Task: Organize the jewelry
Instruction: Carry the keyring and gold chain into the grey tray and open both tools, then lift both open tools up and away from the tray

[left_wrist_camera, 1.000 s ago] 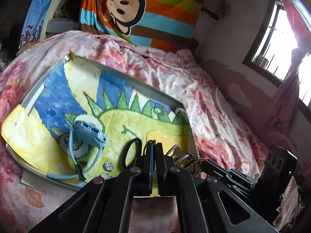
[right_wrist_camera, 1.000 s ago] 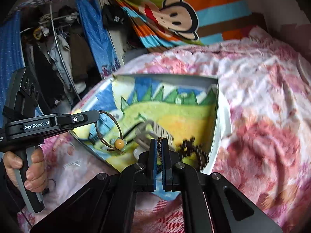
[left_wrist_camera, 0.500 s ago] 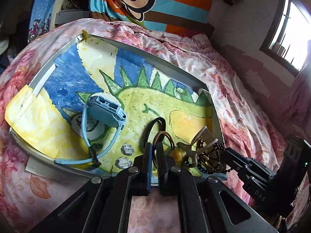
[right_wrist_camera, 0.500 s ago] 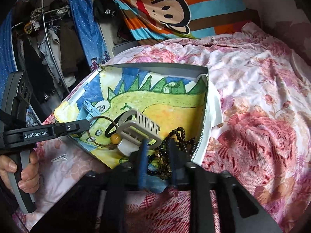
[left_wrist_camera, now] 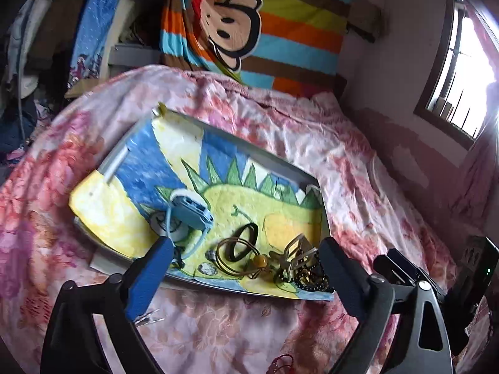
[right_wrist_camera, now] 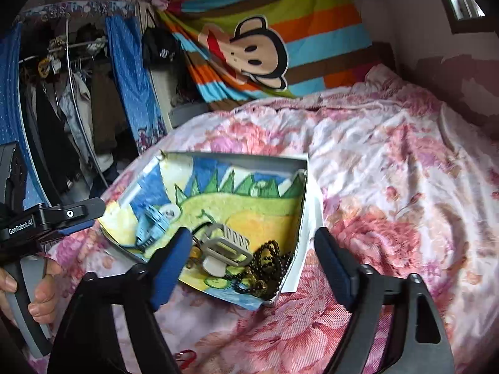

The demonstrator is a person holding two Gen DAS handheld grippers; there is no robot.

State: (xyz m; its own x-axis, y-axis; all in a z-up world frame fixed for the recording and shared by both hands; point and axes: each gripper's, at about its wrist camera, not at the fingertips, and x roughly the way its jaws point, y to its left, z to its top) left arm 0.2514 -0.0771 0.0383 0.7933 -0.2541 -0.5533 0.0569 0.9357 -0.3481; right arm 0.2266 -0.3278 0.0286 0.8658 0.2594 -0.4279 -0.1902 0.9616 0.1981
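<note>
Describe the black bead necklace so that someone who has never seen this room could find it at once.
On the pink floral bedspread lies a shallow tray lined with a dinosaur drawing. The black bead necklace is heaped in the tray's near corner, on the right-hand side, next to a beige hair claw clip. It is the only dark, beaded tangle there, with some gold-coloured pieces mixed in.

Left gripper (left_wrist_camera: 243, 268): black angular frame, silver screws at the joints, blue pads on both fingers (left_wrist_camera: 146, 277). Right gripper (right_wrist_camera: 252, 265): same black frame, silver screws, blue pads. White "GenRobot.AI" lettering on the black body, grey-and-black handle, bare hand (right_wrist_camera: 40, 290).
</note>
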